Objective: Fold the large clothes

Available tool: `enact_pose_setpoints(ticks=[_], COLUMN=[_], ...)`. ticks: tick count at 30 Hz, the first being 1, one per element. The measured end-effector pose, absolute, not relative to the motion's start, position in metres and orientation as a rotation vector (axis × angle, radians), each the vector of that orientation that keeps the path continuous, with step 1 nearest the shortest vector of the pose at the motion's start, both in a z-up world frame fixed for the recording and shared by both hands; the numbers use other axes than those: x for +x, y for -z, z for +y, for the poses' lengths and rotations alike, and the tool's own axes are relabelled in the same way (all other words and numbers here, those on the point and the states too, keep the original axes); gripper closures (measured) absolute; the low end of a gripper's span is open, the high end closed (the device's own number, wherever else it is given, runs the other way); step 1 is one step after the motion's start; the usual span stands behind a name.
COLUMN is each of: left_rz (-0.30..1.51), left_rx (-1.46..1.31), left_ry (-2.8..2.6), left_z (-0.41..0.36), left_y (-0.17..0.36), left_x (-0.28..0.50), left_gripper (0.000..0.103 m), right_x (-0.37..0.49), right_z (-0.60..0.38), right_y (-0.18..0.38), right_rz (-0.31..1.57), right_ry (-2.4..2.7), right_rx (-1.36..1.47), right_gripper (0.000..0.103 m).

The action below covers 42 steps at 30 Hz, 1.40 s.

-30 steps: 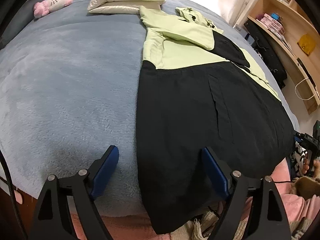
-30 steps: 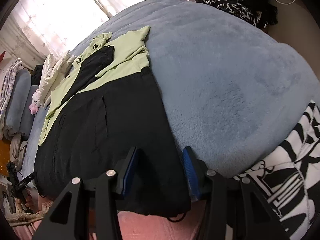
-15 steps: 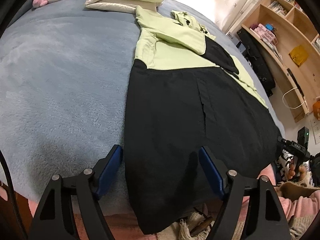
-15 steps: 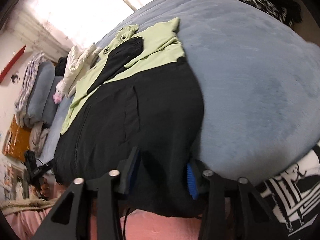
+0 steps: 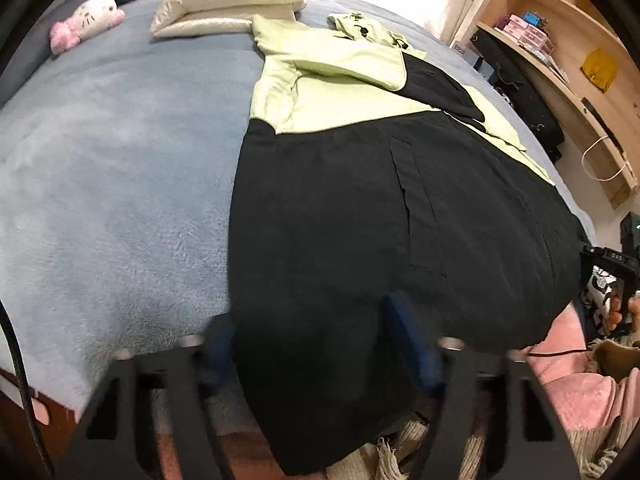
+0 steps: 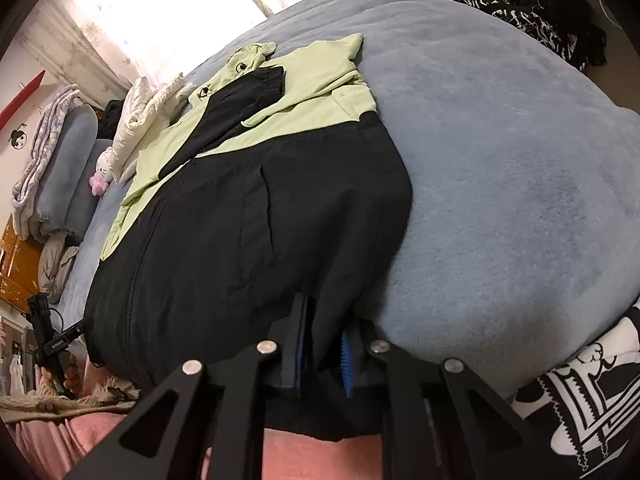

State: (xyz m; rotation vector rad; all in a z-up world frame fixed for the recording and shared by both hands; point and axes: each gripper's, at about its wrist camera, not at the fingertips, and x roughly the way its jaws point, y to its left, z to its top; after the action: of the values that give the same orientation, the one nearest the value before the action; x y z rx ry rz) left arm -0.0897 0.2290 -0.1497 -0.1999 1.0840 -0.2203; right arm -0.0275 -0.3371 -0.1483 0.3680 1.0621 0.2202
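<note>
We see one black and pale green jacket (image 5: 360, 208) spread flat on the blue-grey blanket (image 5: 112, 168), its hem at the bed's near edge. Our right gripper (image 6: 324, 344) has just been closing and pinches the hem. Our left gripper (image 5: 312, 344), also closing, straddles the hem corner without pressing. Two cream pillows (image 5: 224, 4) and one plush cat (image 5: 86, 16) lie beyond.

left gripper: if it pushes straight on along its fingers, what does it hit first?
The black hem of the jacket, most likely. The left gripper already straddles that hem, jaws just closing around it, so fabric comes first, with the blue blanket right underneath. Depth is hard to judge in the blur.
</note>
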Motion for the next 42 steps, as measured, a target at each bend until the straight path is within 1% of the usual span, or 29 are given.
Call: enact_pose_setpoints(ticks=[1, 2, 3, 4, 7, 10, 12, 17, 22, 26, 29, 31, 32, 35, 37, 39, 41, 42], left_rz=[1.090, 1.095, 1.103, 1.109, 1.112, 1.038, 0.979, 0.873, 0.787, 0.670, 0.658, 0.721, 0.749, 0.866, 0.952, 1.018, 1.053, 1.065], left_rx=[-0.202, -0.217, -0.252, -0.277, -0.337, -0.481, -0.515, -0.523, -0.572, -0.587, -0.512, -0.485, -0.477, -0.417, -0.394, -0.418, -0.438, -0.443], left_ry=[0.211, 0.211, 0.217, 0.208, 0.185, 0.220, 0.223, 0.264, 0.310, 0.349, 0.309, 0.275, 0.270, 0.200, 0.152, 0.130, 0.119, 0.122], left_z=[0.228, 0.227, 0.226, 0.225, 0.221, 0.222, 0.220, 0.209, 0.206, 0.217, 0.220, 0.223, 0.224, 0.231, 0.242, 0.257, 0.268, 0.272], left_y=[0.148, 0.147, 0.146, 0.145, 0.139, 0.115, 0.094, 0.044, 0.006, -0.030, -0.038, -0.024, -0.016, 0.024, 0.060, 0.091, 0.115, 0.124], left_x=[-0.089, -0.088, -0.085, -0.083, -0.077, -0.079, -0.083, -0.093, -0.107, -0.124, -0.120, -0.109, -0.103, -0.089, -0.084, -0.083, -0.088, -0.091], left_gripper=[0.065, 0.073, 0.087, 0.091, 0.098, 0.100, 0.100, 0.101, 0.103, 0.103, 0.103, 0.103, 0.102, 0.088, 0.068, 0.057, 0.055, 0.050], right_x=[-0.027, -0.026, -0.026, -0.026, -0.025, -0.032, -0.039, -0.053, -0.065, -0.071, -0.065, -0.057, -0.053, -0.046, -0.043, -0.041, -0.043, -0.044], right_z=[-0.335, -0.333, -0.330, -0.327, -0.320, -0.317, -0.317, -0.315, -0.310, -0.316, -0.316, -0.319, -0.320, -0.326, -0.337, -0.353, -0.367, -0.373], right_y=[0.146, 0.144, 0.142, 0.139, 0.124, 0.095, 0.074, 0.034, 0.009, -0.010, -0.011, -0.001, 0.005, 0.030, 0.047, 0.072, 0.089, 0.096], right_rz=[1.058, 1.054, 1.049, 1.041, 1.003, 0.911, 0.850, 0.742, 0.679, 0.624, 0.633, 0.665, 0.684, 0.758, 0.806, 0.875, 0.913, 0.931], right_ry=[-0.227, -0.232, -0.234, -0.241, -0.252, -0.280, -0.293, -0.328, -0.367, -0.376, -0.354, -0.332, -0.314, -0.269, -0.248, -0.220, -0.210, -0.213], right_rx=[0.370, 0.367, 0.360, 0.354, 0.355, 0.378, 0.397, 0.440, 0.472, 0.494, 0.463, 0.460, 0.449, 0.422, 0.437, 0.484, 0.536, 0.556], right_gripper=[0.092, 0.095, 0.096, 0.096, 0.097, 0.098, 0.099, 0.099, 0.100, 0.101, 0.101, 0.101, 0.101, 0.100, 0.100, 0.097, 0.097, 0.097])
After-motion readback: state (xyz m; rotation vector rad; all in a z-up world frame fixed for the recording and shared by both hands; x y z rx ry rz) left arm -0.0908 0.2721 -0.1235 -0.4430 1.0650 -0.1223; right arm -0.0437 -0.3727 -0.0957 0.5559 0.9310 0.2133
